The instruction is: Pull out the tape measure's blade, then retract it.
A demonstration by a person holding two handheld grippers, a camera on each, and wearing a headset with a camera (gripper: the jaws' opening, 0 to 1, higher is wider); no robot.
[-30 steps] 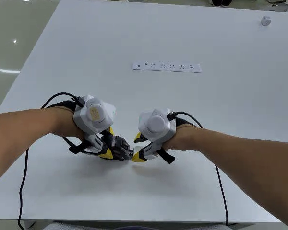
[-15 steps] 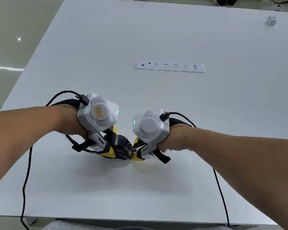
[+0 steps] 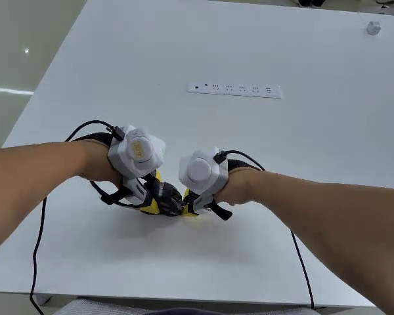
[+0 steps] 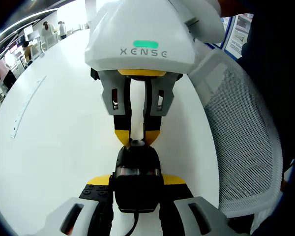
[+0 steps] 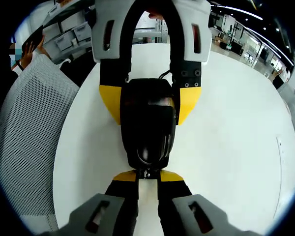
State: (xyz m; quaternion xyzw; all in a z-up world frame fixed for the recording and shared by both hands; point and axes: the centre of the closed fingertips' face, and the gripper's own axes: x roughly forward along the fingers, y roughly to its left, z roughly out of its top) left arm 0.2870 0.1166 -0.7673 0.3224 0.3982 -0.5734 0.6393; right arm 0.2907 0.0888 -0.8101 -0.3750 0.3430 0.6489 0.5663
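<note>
Tape measure [image 3: 164,199] low over near side of worktop [image 3: 249,39], clamped across its middle by left claw [image 3: 154,195]. Right claw [image 5: 147,176] pinched narrow on blade tip [image 5: 147,172], hard against the mouth. Closer together than a second ago: small gap between claws gone, hardly any blade out. Probably retraction all but finished; otherwise pull not yet begun.

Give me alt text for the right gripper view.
A black tape measure sits clamped between the yellow-tipped jaws of the left hand-held gripper, above a white table. The right hand-held gripper, rising from below, pinches its blade tip.
</note>
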